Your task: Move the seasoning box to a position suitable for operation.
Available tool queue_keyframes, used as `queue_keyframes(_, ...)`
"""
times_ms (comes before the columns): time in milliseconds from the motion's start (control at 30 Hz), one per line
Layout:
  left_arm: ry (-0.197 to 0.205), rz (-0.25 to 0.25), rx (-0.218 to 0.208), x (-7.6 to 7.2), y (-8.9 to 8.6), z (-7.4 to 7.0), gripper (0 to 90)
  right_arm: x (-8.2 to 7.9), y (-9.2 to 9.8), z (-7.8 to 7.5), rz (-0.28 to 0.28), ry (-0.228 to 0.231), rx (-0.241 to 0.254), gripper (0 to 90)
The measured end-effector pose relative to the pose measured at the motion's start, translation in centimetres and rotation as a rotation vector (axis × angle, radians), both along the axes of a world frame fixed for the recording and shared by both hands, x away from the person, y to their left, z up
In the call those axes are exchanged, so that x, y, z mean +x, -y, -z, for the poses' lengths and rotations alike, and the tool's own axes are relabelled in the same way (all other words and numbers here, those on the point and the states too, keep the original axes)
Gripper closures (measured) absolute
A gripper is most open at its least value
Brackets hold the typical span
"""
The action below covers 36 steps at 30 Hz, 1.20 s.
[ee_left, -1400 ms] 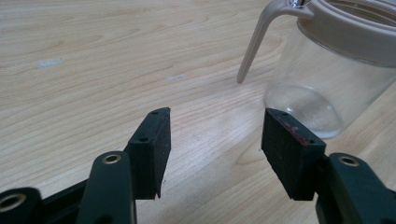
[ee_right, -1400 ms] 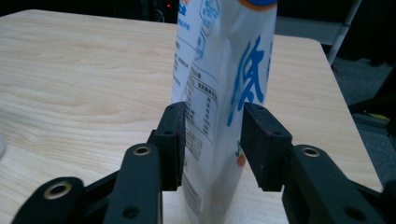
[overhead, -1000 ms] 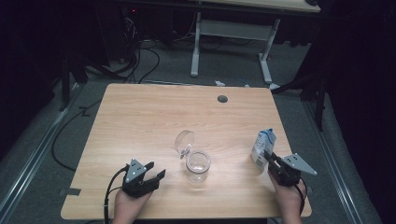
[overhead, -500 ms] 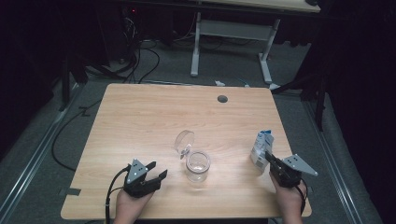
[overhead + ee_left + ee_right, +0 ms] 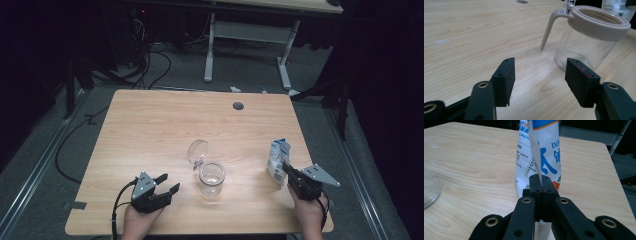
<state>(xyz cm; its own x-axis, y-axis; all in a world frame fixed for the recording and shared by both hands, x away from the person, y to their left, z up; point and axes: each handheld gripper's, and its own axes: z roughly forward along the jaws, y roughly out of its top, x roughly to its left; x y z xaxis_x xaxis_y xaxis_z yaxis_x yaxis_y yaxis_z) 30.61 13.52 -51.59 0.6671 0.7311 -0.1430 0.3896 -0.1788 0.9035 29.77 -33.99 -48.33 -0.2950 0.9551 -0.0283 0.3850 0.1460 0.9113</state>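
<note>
My right gripper (image 5: 541, 186) has just been closing, and its jaws now pinch the side seam of the white-and-blue pouch (image 5: 541, 152), which stands upright near the right edge of the bench (image 5: 150, 130). In the right gripper view the thin seam runs down between the two black pads, which press flat together on it, and blue lettering and small print cover the pouch's face. From the high view I see the pouch (image 5: 278, 159) just ahead of the right gripper (image 5: 289, 172), with my right hand (image 5: 310, 212) coming in from the near edge.

Left of the pouch, near the middle of the near half of the bench, stands a clear jar (image 5: 212, 177) with its hinged lid (image 5: 197, 151) flipped open and tilted up behind it. In the left gripper view the jar (image 5: 584, 47) shows a beige collar around its mouth and a beige lever hanging down its side; the mouth is uncovered.

My left gripper (image 5: 166, 183) rests low over the bench to the left of the jar, apart from it. Its jaws stand wide apart with bare wood between them, and the jar sits just beyond the right pad (image 5: 580, 80).

A round grommet hole (image 5: 238, 106) lies at the far side of the bench.
</note>
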Motion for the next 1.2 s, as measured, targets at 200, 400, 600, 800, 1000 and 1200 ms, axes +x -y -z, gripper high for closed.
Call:
queue_keyframes(200, -0.012, 0.015, -0.003, 0.0, -0.5, -0.1, 41.9, 0.1, -0.8, -0.6, -0.025, 0.001, 0.009, 90.0)
queue_keyframes(400, -0.009, 0.024, 0.007, -0.4, -0.6, -0.1, 41.8, -0.4, -1.3, -1.7, -0.048, 0.007, 0.006, 90.0)
queue_keyframes(600, 0.008, 0.04, 0.019, -0.7, -0.2, 0.3, 41.8, -1.6, -1.2, -3.1, -0.049, -0.006, 0.012, 90.0)
queue_keyframes(800, 0.004, 0.026, -0.004, -0.7, -0.8, 0.6, 41.8, -1.6, -1.6, -3.8, -0.073, -0.061, 0.019, 90.0)
queue_keyframes(1000, -0.002, 0.048, -0.018, -0.6, -0.8, 0.7, 41.8, -0.6, -2.6, -3.8, -0.097, -0.14, 0.009, 90.0)
queue_keyframes(1200, 0.002, 0.076, 0.0, -0.6, -0.4, 0.9, 41.9, 0.4, -3.4, -4.2, -0.116, -0.21, -0.033, 90.0)
